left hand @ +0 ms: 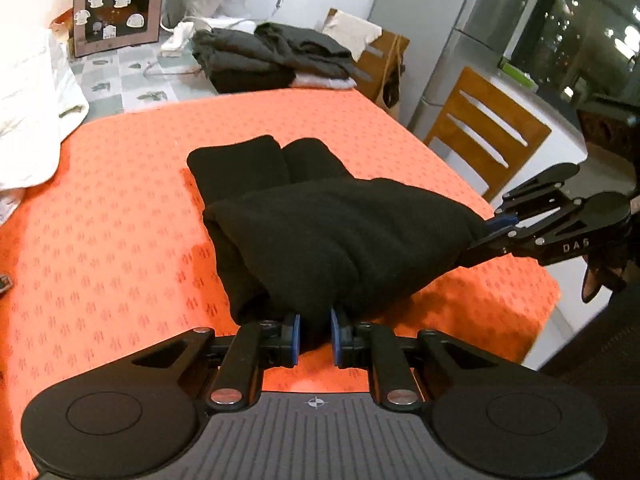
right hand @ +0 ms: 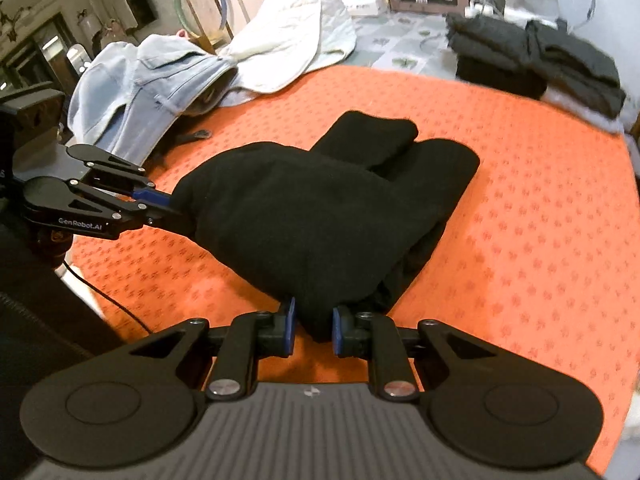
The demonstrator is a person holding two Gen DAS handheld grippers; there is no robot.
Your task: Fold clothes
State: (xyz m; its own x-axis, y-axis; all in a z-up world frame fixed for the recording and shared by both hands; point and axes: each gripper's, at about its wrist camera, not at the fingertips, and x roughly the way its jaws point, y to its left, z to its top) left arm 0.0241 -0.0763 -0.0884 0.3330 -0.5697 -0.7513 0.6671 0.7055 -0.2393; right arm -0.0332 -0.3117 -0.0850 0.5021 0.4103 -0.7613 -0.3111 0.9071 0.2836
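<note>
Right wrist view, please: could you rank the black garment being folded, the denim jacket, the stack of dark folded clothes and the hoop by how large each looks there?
1. black garment, nearest the camera, which inflates it
2. denim jacket
3. stack of dark folded clothes, close to the jacket in apparent size, and farther away, so unsure
4. hoop, smallest, and farthest

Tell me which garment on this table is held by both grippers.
The black garment on the orange cloth: left gripper and right gripper each pinch it. The dark folded pile and denim jacket lie untouched.

A lived-in home dining room: orange patterned tablecloth (left hand: 120,208), slatted wooden chair (left hand: 486,128), tall grey refrigerator (left hand: 452,40), heaped pale denim laundry (right hand: 140,88).
</note>
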